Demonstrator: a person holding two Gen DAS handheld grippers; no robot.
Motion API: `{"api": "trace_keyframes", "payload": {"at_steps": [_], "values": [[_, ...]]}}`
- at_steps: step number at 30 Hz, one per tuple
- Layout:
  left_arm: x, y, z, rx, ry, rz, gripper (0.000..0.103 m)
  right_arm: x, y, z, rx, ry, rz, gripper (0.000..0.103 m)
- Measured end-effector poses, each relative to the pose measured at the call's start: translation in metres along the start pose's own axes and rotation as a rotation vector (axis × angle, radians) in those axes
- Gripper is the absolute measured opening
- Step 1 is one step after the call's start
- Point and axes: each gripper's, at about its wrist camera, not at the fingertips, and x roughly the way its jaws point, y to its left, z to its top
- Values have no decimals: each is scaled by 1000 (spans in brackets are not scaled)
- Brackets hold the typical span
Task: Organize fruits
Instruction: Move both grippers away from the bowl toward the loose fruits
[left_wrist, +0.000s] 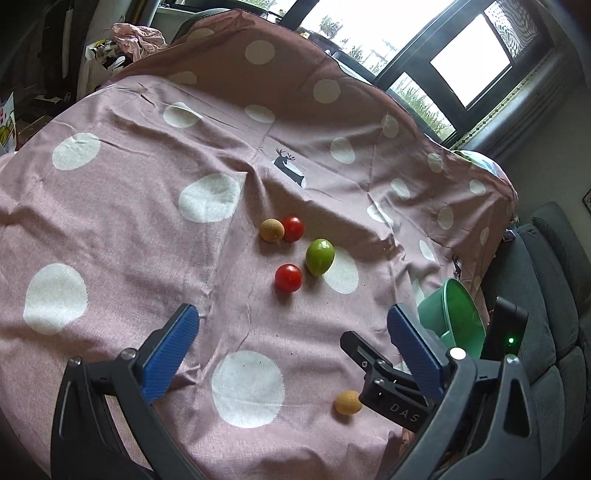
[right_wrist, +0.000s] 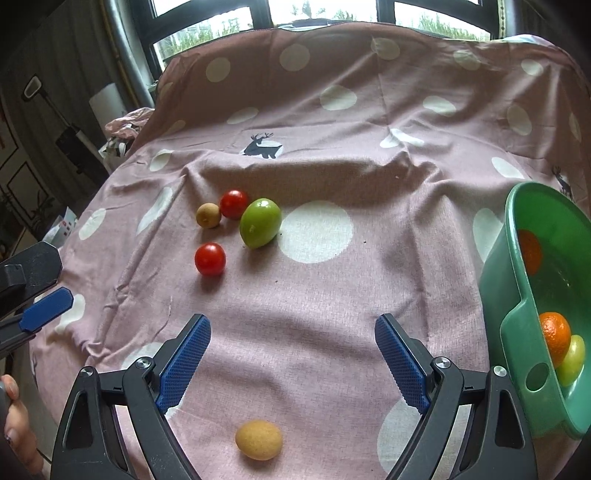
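Observation:
Loose fruit lies on a pink polka-dot cloth (right_wrist: 332, 295): a green fruit (right_wrist: 260, 222), two red tomatoes (right_wrist: 233, 204) (right_wrist: 210, 259) and a small tan fruit (right_wrist: 208, 215) in a cluster. A second tan fruit (right_wrist: 259, 439) lies apart, close below my right gripper (right_wrist: 293, 354), which is open and holds nothing. A tilted green bowl (right_wrist: 496, 273) at the right holds two oranges (right_wrist: 554, 334) and a yellow-green fruit (right_wrist: 572, 360). My left gripper (left_wrist: 291, 332) is open and empty, short of the cluster (left_wrist: 288, 277). The bowl (left_wrist: 458, 314) shows behind its right finger.
The cloth drapes over a raised back under dark-framed windows (right_wrist: 221, 22). A grey upholstered seat (left_wrist: 546, 295) stands right of the bowl. Clutter and a bag (left_wrist: 110, 55) sit past the cloth's far left edge. A hand (right_wrist: 14, 424) shows at the lower left.

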Motion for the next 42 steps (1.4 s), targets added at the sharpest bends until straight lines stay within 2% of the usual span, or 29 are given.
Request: {"api": "trace_keyframes", "payload": {"at_steps": [22, 42], "values": [[4, -3, -2, 24, 40, 16, 101, -3, -3, -1, 10, 36, 8, 91], [6, -6, -4, 38, 66, 22, 90, -16, 0, -6, -8, 117, 34, 90]]}}
